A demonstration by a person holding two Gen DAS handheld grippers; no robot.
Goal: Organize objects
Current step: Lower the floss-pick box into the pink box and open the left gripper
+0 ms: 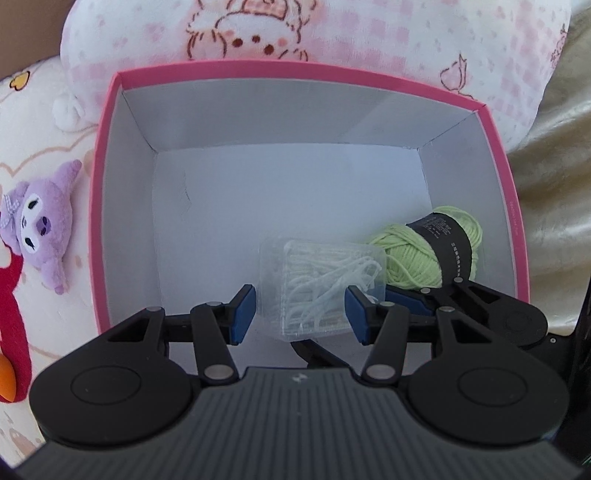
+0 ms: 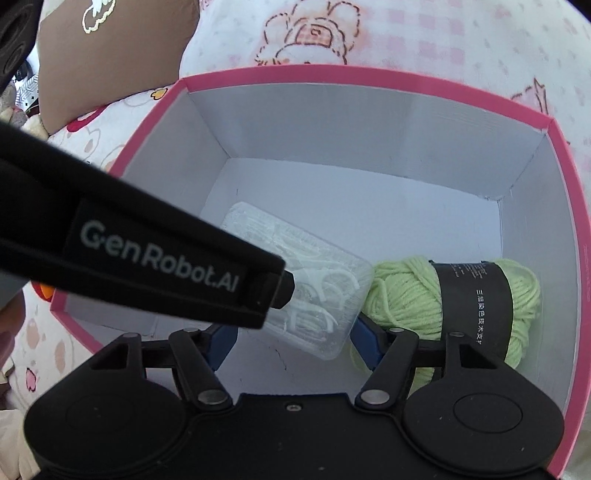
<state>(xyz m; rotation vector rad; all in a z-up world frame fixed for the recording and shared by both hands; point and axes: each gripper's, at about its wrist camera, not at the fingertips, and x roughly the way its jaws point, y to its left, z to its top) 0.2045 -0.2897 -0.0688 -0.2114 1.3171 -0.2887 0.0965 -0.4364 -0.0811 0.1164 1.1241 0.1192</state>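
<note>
A pink box (image 1: 295, 68) with a white inside sits on the bed; it also shows in the right wrist view (image 2: 369, 79). Inside lie a clear plastic case of white floss picks (image 1: 317, 284) and a light green yarn ball (image 1: 417, 258) with a black label, side by side. My left gripper (image 1: 299, 312) is open, its blue pads either side of the case, which rests on the box floor. My right gripper (image 2: 291, 345) is open above the near part of the box, with the case (image 2: 332, 295) and yarn (image 2: 402, 295) just ahead. The left gripper's black body (image 2: 147, 243) crosses the right view.
A purple plush toy (image 1: 40, 221) lies left of the box beside a red plush (image 1: 13, 314). A large pink-and-white cartoon pillow (image 1: 332, 29) stands behind the box. A beige blanket (image 1: 554, 147) lies to the right.
</note>
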